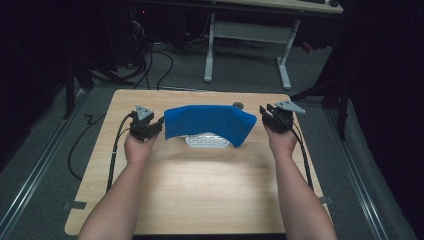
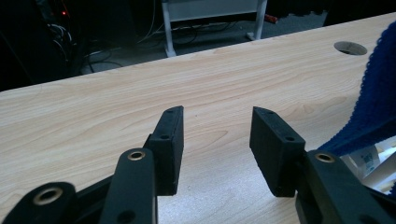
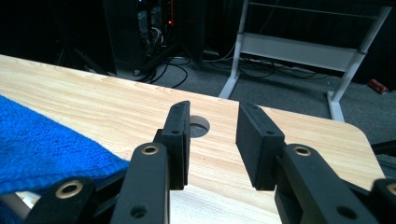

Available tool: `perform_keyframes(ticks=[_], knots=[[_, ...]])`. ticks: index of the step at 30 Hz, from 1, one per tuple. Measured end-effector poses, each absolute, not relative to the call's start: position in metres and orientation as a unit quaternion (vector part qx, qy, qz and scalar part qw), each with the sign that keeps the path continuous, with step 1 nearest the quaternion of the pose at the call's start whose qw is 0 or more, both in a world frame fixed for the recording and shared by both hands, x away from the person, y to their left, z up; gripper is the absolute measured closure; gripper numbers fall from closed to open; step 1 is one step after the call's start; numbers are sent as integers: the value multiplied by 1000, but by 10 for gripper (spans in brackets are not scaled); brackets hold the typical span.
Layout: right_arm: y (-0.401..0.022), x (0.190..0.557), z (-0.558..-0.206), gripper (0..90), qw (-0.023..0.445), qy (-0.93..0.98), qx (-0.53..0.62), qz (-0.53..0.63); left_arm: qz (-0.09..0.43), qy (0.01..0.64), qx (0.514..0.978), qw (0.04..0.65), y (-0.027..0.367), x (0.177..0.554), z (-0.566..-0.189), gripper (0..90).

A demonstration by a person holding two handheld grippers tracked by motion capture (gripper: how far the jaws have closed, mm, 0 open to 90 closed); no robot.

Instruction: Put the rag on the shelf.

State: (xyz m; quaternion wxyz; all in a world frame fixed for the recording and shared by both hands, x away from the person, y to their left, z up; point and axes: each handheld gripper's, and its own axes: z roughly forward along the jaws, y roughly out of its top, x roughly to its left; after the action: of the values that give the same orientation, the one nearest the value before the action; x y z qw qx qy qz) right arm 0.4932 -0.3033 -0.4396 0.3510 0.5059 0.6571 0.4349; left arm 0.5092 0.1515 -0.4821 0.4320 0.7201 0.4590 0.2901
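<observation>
- Left gripper (image 1: 154, 128) near the counter's (image 1: 200, 190) far left corner, just beside the left end of the blue cloth (image 1: 207, 122); fingers (image 2: 170, 140) apart with bare wood between them, nothing clamped
- Judging by that gap, cloth let go at this end, gripper parked close by rather than pulled well away
- Blue cloth toward the far edge of the counter, roughly midway between its left and right edges, draped in a low arch over a white perforated thing (image 1: 207, 141), probably a small basket or tray, though too little of it is visible to tell
- Arch shape likely down to the white thing propping the middle, the right end drooping toward the near side
- Cloth seemingly laid as a cover, its front edge lifted enough to leave the white thing peeking out underneath
- Round hole (image 1: 238, 105) in the counter by the far edge, just behind the cloth
- Right gripper (image 1: 267, 116) near the far right corner, just beside the cloth's right end; fingers (image 3: 180, 140) apart, empty, pointing toward the hole, cloth edge off to their left
- Both hands level and mirrored, fitting a two-ended spread of the cloth
</observation>
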Motion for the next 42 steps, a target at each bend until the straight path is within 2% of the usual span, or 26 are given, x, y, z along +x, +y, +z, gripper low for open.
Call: perform_keyframes(ticks=[16,27,42], knots=[[-321,473,-426,650,366,661,498,426,297,463,719,425,163,497,-482,546],[-321,446,-440,635,350,669,498,427,294,474,715,421,179,472,-488,540],[-319,382,-453,628,362,678,489,413,273,452,734,426,177,409,-492,518]])
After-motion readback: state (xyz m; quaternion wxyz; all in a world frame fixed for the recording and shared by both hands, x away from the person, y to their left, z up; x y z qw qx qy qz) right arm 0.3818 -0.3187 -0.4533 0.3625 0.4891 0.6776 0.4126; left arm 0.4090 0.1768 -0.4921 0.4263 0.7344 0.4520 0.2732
